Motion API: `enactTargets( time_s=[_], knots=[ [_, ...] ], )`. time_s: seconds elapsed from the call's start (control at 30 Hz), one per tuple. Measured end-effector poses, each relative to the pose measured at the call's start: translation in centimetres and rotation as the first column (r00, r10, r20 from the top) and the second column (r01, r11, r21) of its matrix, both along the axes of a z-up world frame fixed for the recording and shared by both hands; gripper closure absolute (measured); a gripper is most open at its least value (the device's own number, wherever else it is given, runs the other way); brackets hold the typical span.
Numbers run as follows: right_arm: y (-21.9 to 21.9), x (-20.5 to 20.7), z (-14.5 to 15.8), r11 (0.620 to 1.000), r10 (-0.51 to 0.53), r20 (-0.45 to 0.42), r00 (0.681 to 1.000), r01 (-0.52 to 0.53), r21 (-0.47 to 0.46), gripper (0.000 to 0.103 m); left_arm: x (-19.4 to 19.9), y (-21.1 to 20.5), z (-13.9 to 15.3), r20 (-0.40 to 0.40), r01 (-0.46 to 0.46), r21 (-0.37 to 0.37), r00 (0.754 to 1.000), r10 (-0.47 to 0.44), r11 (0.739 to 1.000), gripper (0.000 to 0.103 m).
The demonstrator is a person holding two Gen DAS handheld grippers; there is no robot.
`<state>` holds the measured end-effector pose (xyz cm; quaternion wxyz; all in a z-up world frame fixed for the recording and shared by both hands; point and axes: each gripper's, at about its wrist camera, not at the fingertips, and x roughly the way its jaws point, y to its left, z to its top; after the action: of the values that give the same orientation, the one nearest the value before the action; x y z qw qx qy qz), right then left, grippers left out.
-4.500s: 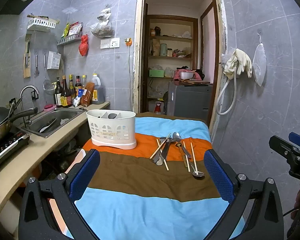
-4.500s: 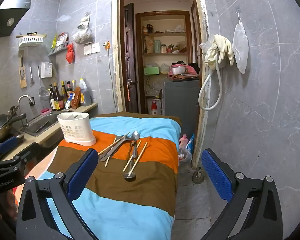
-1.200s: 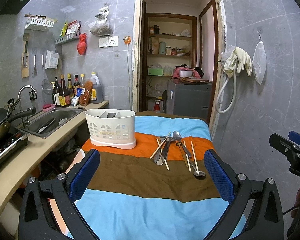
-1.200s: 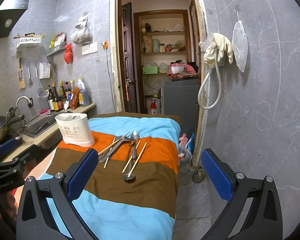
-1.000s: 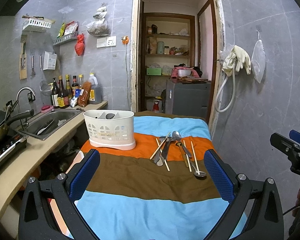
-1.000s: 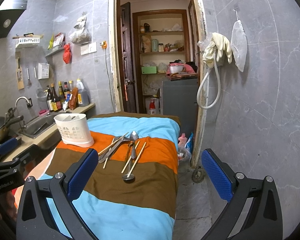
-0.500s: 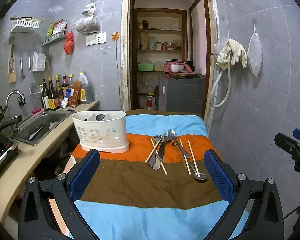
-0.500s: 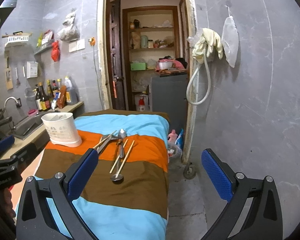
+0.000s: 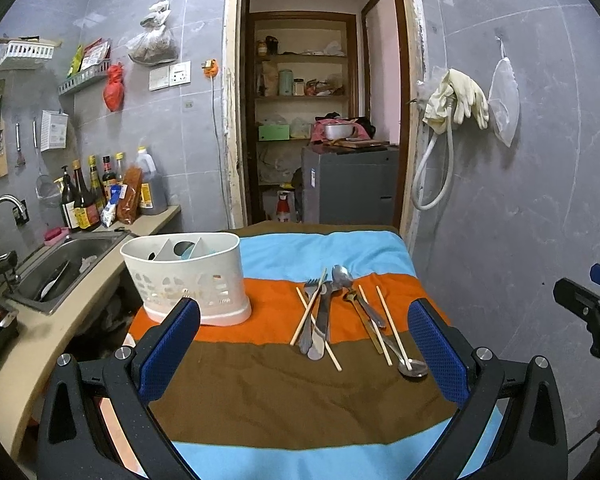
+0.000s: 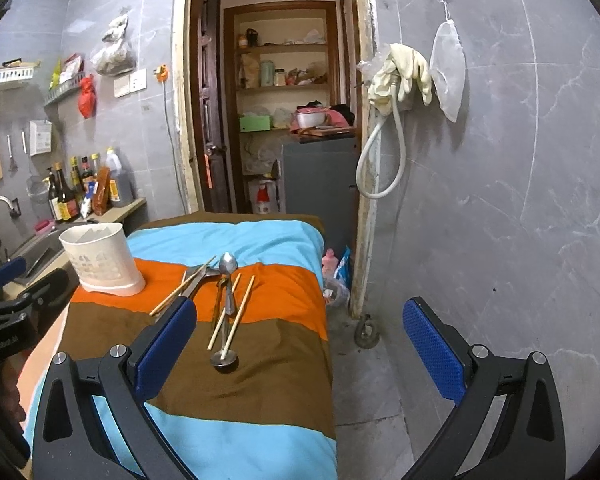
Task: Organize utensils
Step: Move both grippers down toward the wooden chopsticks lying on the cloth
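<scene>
Grey-tiled kitchen, doorway to a pantry ahead; striped blue, orange and brown cloth over the tabletop (image 9: pixel 300 400).

Item: loose heap of steel spoons, fork, knife and pale wooden chopsticks (image 9: pixel 340 316), lying ahead of both my tongs on the orange and brown bands, long axes running roughly away from me.

Item: white perforated plastic utensil caddy (image 9: pixel 188 280), ahead-left of my left tongs (image 9: pixel 304 356), beside the heap, dividers visible.

Left tongs: spread wide, holding nothing, heap framed between the pads. Right tongs (image 10: pixel 300 352): likewise spread and bare; the near round-bowled ladle spoon (image 10: pixel 224 358) lies just inside its left pad, probably the nearer reach.

Writing: white lettering on the left tool's body, too blurred to make out; bottle labels unreadable.
</scene>
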<state>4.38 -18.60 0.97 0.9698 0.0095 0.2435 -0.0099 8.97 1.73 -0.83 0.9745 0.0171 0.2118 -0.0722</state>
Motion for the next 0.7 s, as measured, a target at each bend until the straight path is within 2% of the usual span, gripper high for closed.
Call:
enactTargets(
  time_s=[0.4, 0.7],
  knots=[
    [1.1, 4.4, -0.5, 0.999, 0.032, -0.006, 0.999, -0.032, 0.008, 0.000, 3.6, 1.2, -0.8, -0.024, -0.046, -0.011, 0.999, 0.045, 0.999, 0.001],
    [1.5, 8.6, -2.1, 0.995, 0.102, -0.036, 0.994, -0.101, 0.018, 0.000, 7.2, 1.8, -2.0, -0.060, -0.102, -0.006, 0.993, 0.101, 0.995, 0.001]
  ],
)
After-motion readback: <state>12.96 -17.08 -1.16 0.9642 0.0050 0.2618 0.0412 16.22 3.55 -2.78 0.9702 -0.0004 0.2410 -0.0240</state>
